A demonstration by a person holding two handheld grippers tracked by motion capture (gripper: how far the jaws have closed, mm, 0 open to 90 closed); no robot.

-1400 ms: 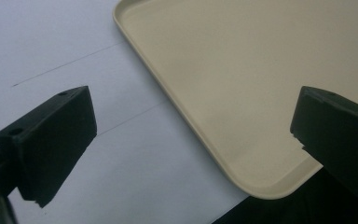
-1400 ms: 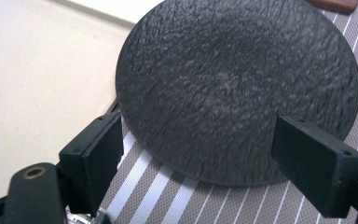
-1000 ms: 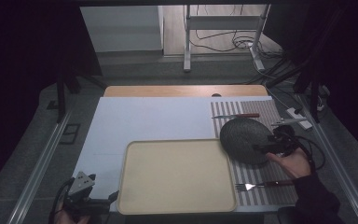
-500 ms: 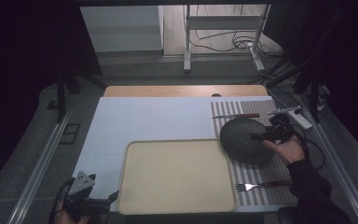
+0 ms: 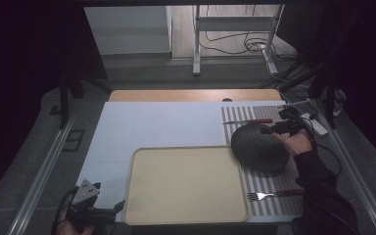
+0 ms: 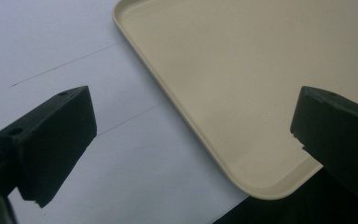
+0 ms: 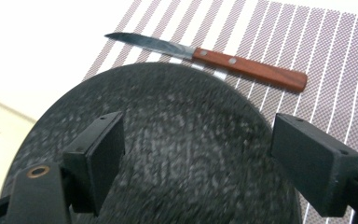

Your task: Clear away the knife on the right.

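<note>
The dark plate [image 5: 258, 148] sat on the striped placemat [image 5: 269, 188] toward the bench's right edge, its left rim touching or just over the beige tray [image 5: 186, 185]; I couldn't tell which. Your right hand-held gripper [image 5: 273, 129] hovered at the plate's far-right rim, jaws spread wide, grasping nothing. In the right gripper view the plate [image 7: 168, 154] lay under and between the jaws, blurred. A wooden-handled knife [image 7: 214, 58] lay just beyond it toward the far edge, and a fork [image 5: 271, 195] sat on the mat near the front edge. Your left hand-held gripper [image 5: 108, 211] was at the front-left corner, jaws apart, straddling the tray's corner [image 6: 242, 116] without touching it.

Risks, my read: the plate is low and flat, so a rim pinch could slip. Sliding it could shove the knife or ride up on the tray lip.
</note>
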